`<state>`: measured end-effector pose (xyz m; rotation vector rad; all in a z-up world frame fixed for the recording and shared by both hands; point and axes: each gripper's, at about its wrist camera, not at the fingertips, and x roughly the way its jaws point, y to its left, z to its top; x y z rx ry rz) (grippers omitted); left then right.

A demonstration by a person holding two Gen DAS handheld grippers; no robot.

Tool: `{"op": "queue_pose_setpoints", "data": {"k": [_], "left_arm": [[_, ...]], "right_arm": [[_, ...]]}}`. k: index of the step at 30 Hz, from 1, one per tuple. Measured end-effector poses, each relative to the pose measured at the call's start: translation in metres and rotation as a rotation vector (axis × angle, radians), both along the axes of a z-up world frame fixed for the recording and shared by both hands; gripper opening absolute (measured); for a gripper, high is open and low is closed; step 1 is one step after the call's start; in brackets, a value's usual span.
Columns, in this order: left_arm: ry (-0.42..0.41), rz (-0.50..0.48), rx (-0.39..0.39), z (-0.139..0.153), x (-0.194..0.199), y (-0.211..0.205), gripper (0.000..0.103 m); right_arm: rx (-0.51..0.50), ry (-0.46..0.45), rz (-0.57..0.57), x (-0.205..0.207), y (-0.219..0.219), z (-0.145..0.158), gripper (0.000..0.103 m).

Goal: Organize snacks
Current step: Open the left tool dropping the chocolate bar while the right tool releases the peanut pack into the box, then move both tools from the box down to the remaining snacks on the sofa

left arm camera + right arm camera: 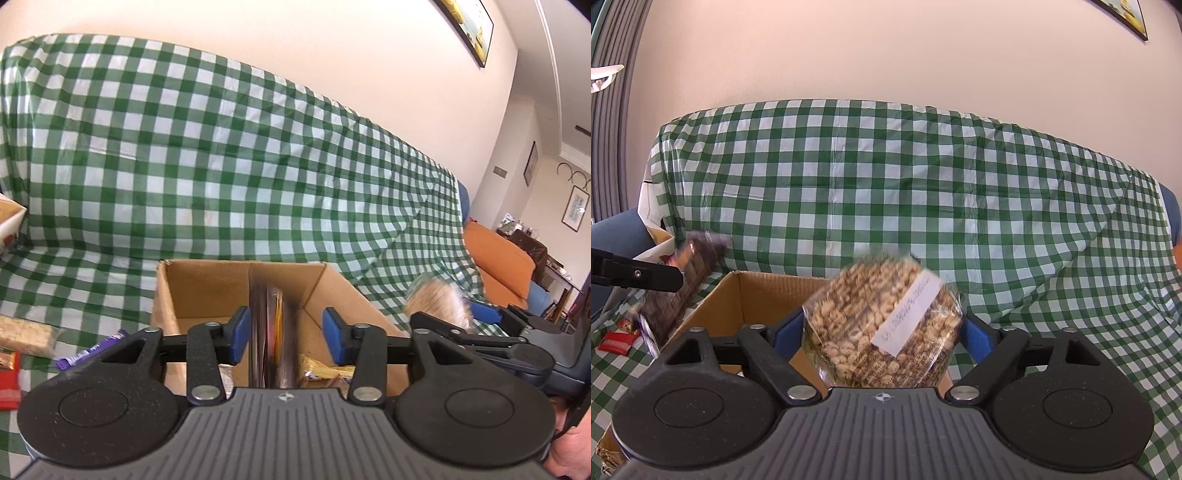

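Setting: a green-and-white checked cloth (229,155) draped over a sofa seat and back, under a pale wall.

Cardboard box (207,288): open-topped, standing on the cloth directly ahead of both grippers; in the left wrist view its far wall sits at 12 o'clock from the fingers.

Left gripper (284,334): jaws parted over the box; a blurred dark snack packet (267,325) stands on edge between the blue pads, touching the left pad, with a clear gap to the right pad. Not gripped.

Right gripper (882,332): jaws spread wide around a clear bag of puffed cereal cakes (882,321) with a white label; the blur hides whether the pads press on the bag, so its hold cannot be told.

Bag position: over the box's near right corner, tilted, label running toward 1 o'clock.

Box contents: a yellow wrapper (317,369) on the floor at 4 o'clock from the dark packet.

Loose snacks, left wrist view: a purple bar (92,350) at 9 o'clock from the box; a pale cake in clear wrap (26,334) further out; a red pack (9,384) at the left edge.

Person: a hand (569,454) at the lower right corner, left wrist view.
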<state>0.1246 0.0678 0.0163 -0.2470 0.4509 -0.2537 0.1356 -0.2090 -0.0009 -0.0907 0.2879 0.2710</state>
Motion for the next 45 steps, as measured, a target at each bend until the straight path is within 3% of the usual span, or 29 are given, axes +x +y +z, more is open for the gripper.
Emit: {"op": "queue_pose_setpoints", "data": {"k": [11, 18, 21, 23, 25, 29, 32, 36, 41, 45], "left_arm": [[-0.014, 0.027, 0.002, 0.003, -0.007, 0.011, 0.048], [-0.001, 0.074, -0.005, 0.004, -0.013, 0.031, 0.028], [0.01, 0.103, -0.023, 0.004, -0.016, 0.044, 0.026], [0.01, 0.126, -0.037, 0.004, -0.018, 0.054, 0.025], [0.014, 0.154, -0.05, 0.003, -0.019, 0.064, 0.025], [0.026, 0.205, -0.046, -0.013, -0.021, 0.084, 0.025], [0.107, 0.268, -0.002, -0.032, -0.013, 0.101, 0.024], [0.115, 0.358, -0.042, -0.037, -0.016, 0.138, 0.025], [0.193, 0.514, -0.138, -0.051, -0.021, 0.188, 0.024], [0.239, 0.611, -0.14, -0.057, -0.026, 0.212, 0.025]], "right_arm": [[-0.019, 0.016, -0.012, 0.006, 0.02, -0.002, 0.09], [0.008, 0.021, 0.026, 0.002, 0.055, 0.002, 0.087], [0.022, 0.026, 0.051, 0.0, 0.071, 0.003, 0.077], [0.037, 0.032, 0.065, 0.0, 0.08, 0.004, 0.063], [0.055, 0.047, 0.076, 0.001, 0.09, 0.004, 0.055], [0.081, 0.082, 0.105, 0.0, 0.108, 0.003, 0.055], [0.087, 0.086, 0.134, -0.004, 0.123, 0.003, 0.055], [0.091, 0.094, 0.189, -0.012, 0.146, 0.001, 0.055], [0.113, 0.112, 0.264, -0.017, 0.178, -0.002, 0.055], [0.146, 0.15, 0.312, -0.02, 0.205, -0.007, 0.055]]}}
